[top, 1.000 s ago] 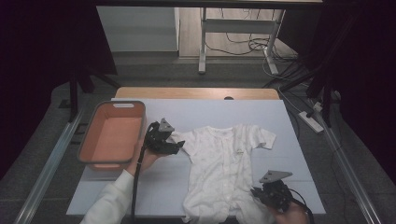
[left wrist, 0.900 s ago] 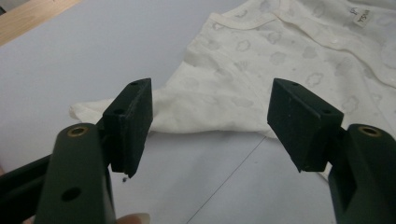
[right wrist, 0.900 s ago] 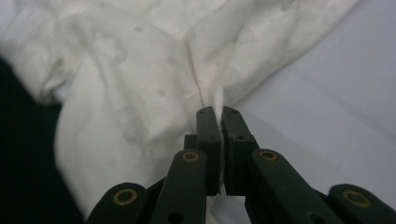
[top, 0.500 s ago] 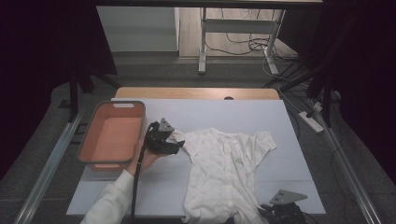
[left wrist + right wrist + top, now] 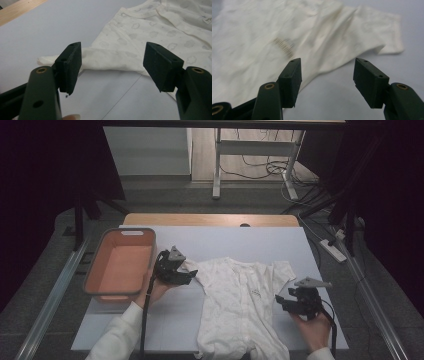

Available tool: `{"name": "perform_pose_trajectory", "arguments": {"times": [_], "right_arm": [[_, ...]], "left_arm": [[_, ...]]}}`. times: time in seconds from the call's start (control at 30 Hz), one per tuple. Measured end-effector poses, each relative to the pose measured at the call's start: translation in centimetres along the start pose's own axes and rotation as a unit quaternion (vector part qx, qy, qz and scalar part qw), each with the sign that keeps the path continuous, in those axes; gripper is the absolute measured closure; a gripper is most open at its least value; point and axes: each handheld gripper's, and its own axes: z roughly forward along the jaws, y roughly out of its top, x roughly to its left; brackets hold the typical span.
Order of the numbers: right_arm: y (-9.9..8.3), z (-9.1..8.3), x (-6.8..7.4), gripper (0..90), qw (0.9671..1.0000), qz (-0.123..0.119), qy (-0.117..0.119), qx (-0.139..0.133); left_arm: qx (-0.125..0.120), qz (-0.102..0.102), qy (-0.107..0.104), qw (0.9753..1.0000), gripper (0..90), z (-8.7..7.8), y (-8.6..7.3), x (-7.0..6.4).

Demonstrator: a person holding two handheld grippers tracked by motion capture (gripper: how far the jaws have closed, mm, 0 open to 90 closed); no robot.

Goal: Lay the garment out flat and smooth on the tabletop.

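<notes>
The left gripper (image 5: pixel 186 272) is held with jaws spread wide, nothing between them, just at 9 o'clock of a white baby bodysuit (image 5: pixel 240 305), beside its folded sleeve (image 5: pixel 100 58). The right gripper (image 5: pixel 286 301) is likewise held agape and unladen at the garment's 3 o'clock edge. The bodysuit is spread flat on the white table (image 5: pixel 260 242); an orange basket (image 5: pixel 120 265) is seen at 9 o'clock.

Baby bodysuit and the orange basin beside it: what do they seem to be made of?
The baby bodysuit looks like soft knit cotton, cream and matte: it creases and lies limp, with a faint cloud print in the left gripper view. The orange basin seems to be moulded plastic with a grey rim: stiff walls, rounded corners, smooth dull sheen. Neither can be confirmed by look alone.
</notes>
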Motion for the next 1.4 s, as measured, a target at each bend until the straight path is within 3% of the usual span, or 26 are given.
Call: {"name": "perform_pose_trajectory", "arguments": {"times": [0.17,0.3,0.53,0.67,0.87,1.0,1.1,1.17,1.3,1.4], "right_arm": [[2.7,2.6,-2.8,40.6,0.9987,0.035,-0.035,-0.008],[4.0,4.9,-4.5,40.6,0.9976,0.058,-0.039,-0.003],[4.5,6.5,-6.0,39.9,0.9967,0.06,-0.053,0.016],[4.4,6.9,-6.6,39.4,0.9963,0.048,-0.065,0.028],[4.2,7.6,-8.0,42.5,0.9949,0.063,-0.069,0.037],[4.1,7.6,-8.2,54.8,0.9958,0.058,-0.058,0.042],[4.2,7.5,-8.2,77.1,0.997,0.046,-0.044,0.044],[4.1,7.3,-8.2,83.2,0.9975,0.039,-0.037,0.046],[3.9,6.3,-8.4,86.3,0.9945,0.028,-0.084,0.057],[3.0,4.3,-9.5,86.6,0.9899,0.051,-0.122,0.05]], "left_arm": [[-0.002,0.002,-0.002,1.0,31.8,0.0,0.0,0.0],[-0.013,-0.001,-0.001,0.9999,31.8,-0.4,0.1,0.0],[-0.025,-0.013,-0.005,0.9996,31.8,-1.1,0.2,0.3],[-0.025,-0.016,-0.003,0.9996,31.8,-1.2,0.1,0.3],[-0.023,-0.018,-0.003,0.9996,31.6,-1.4,0.0,0.1],[-0.025,-0.018,-0.002,0.9995,31.6,-1.7,0.0,-0.1],[-0.025,-0.018,0.0,0.9995,31.6,-1.8,-0.1,-0.2],[-0.025,-0.019,0.001,0.9995,31.6,-1.9,-0.2,-0.2],[-0.027,-0.017,0.003,0.9995,31.6,-2.1,-0.2,-0.1],[-0.029,-0.017,0.001,0.9994,31.7,-2.1,-0.2,0.1]]}}
